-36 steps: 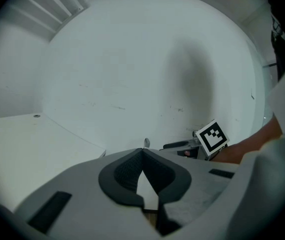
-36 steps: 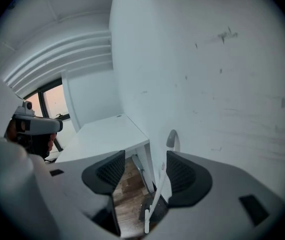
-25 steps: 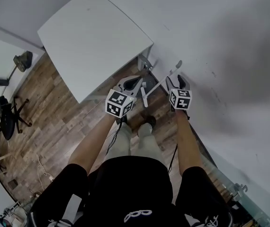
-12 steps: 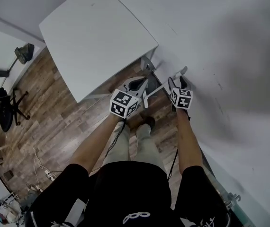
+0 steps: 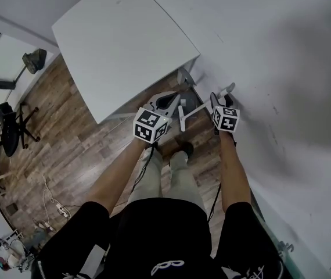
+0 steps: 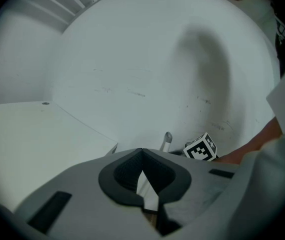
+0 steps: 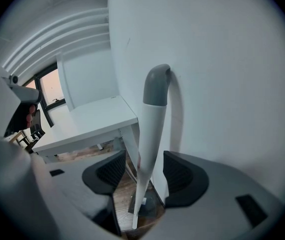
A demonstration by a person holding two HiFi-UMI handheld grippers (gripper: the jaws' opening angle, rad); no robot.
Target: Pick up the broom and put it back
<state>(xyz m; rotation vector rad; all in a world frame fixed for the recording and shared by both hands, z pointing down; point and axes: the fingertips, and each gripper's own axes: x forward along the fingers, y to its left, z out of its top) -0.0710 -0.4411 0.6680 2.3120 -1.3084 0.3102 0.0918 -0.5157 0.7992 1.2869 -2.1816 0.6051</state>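
The broom has a white handle (image 7: 150, 134) with a grey cap (image 7: 156, 84), and the cap rests against the white wall. In the head view the handle (image 5: 193, 110) runs from my left gripper (image 5: 176, 99) up to the cap (image 5: 230, 88) beside my right gripper (image 5: 220, 97). My left gripper (image 6: 142, 151) is shut on the lower handle (image 6: 145, 185), which shows white between its dark pads. My right gripper (image 7: 143, 170) is open. The handle stands between its pads with a gap on the left side. The broom's foot is hidden.
A white table (image 5: 119, 45) stands to the left, its corner and leg (image 5: 184, 78) close to the broom. The wall (image 5: 281, 68) fills the right side. An office chair (image 5: 6, 129) and loose cables (image 5: 52, 199) are on the wood floor at far left.
Both grippers and the broom have shifted slightly right, toward the wall. The grey cap now sits closer to the wall.
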